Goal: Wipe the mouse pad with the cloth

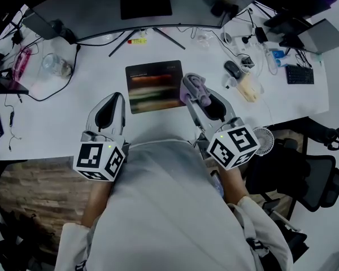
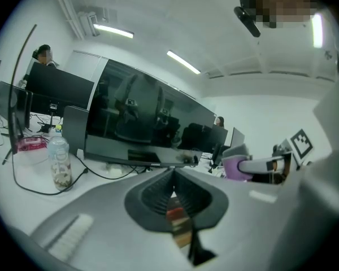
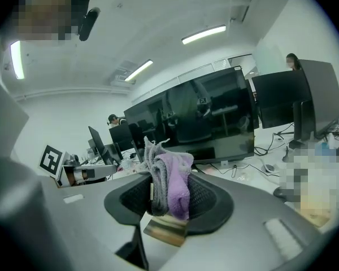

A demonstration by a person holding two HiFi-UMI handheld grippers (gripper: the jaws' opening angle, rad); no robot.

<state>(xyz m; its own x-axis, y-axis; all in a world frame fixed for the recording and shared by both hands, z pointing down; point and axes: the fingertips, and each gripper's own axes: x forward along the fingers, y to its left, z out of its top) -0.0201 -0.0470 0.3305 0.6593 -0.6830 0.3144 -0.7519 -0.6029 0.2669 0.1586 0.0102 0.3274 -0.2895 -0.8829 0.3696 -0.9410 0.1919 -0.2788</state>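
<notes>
While the right claw (image 1: pixel 193 84) is clamped on the cloth (image 1: pixel 196 89), the left claw (image 1: pixel 117 96) has its jaws pressed together with nothing between them. In the right gripper view the cloth is a bunched wad, grey on one side and purple on the other. It is pinched between the ribbed pads, and its frayed top sticks up past the jaw tips.

From the head view, the pad (image 1: pixel 154 86) lies flat in the middle of the desk (image 1: pixel 56 117), just in front of the monitor (image 1: pixel 146 1) that stands at the far edge. It is dark, with blurred bands of red, green and brown across it. The cloth sits at the pad's right edge, near its far right corner and overlapping the edge a little. Whether it touches the surface cannot be told.

The left claw is over bare desk just beside the pad's left edge, near its near corner, pointing toward the far edge.

A clear bottle (image 1: pixel 56 65) stands toward the left edge among cables. A dark mouse (image 1: pixel 233 69) lies to the right of the pad, apart from it. A keyboard (image 1: pixel 299 74) lies by the right edge, and a small white fan (image 1: pixel 264 140) sits at the near right corner.
</notes>
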